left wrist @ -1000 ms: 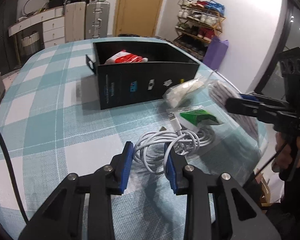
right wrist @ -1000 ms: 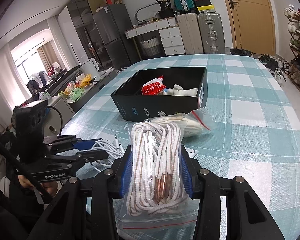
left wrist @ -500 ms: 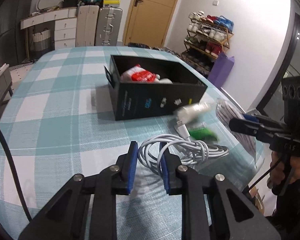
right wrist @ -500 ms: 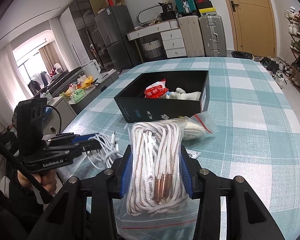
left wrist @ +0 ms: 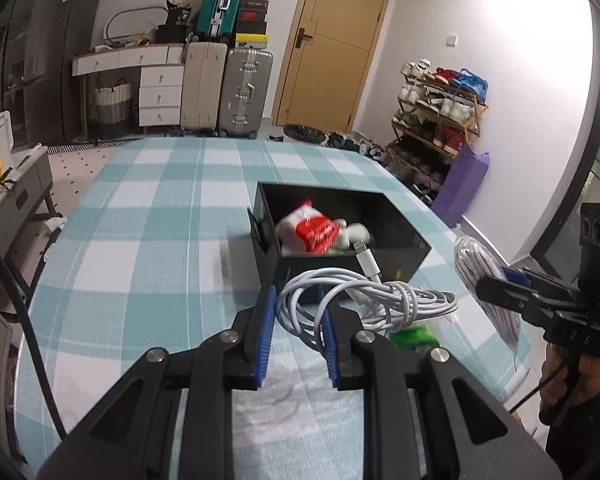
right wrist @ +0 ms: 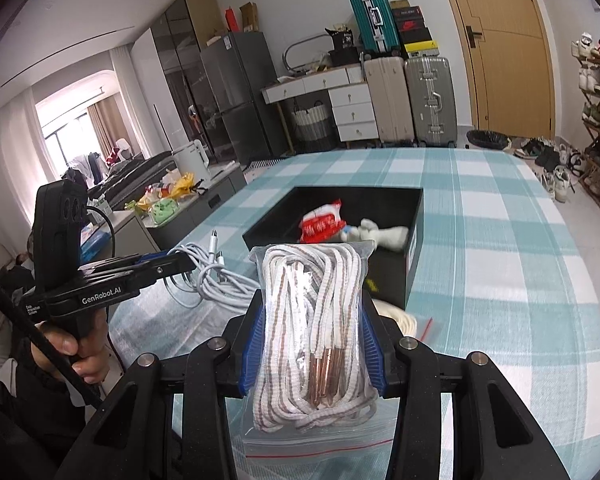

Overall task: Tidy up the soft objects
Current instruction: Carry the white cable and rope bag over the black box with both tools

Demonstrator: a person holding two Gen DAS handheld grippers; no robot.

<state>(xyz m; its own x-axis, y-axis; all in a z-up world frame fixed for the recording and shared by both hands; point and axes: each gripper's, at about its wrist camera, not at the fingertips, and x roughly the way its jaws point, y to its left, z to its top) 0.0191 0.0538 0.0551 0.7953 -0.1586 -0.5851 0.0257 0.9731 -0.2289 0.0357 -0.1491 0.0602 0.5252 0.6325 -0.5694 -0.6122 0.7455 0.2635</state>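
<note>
**Mia:** Left wrist view first. What does the left gripper (left wrist: 296, 322) hold?

**Ben:** Its blue pads are squeezed on a loop of the white cable (left wrist: 370, 300). The rest of the bundle hangs out to the right, up off the table (left wrist: 140, 240). One plug end pokes up in front of the black box (left wrist: 342, 240).

**Mia:** And the right gripper (right wrist: 312, 344)?

**Ben:** Its fingers are closed on a clear bag of rope (right wrist: 314, 328). The rope is white with brown stripes and has shiny copper tips. The bag stands upright between the pads.

**Mia:** Where is the box?

**Ben:** It sits on the checked cloth, near the right edge of the table. It is open on top. Inside are a red and white packet (left wrist: 310, 232) and a white soft toy (right wrist: 380, 234).

**Mia:** Is anything else on the table?

**Ben:** Yes. A green packet (left wrist: 414, 338) lies under the hanging cable, close to the near edge. A second bag with a red strip (right wrist: 414, 322) lies just beside the box, behind the right gripper.

**Mia:** Are the two grippers close?

**Ben:** They are near each other, side by side, both in front of the box. They do not touch.
</note>
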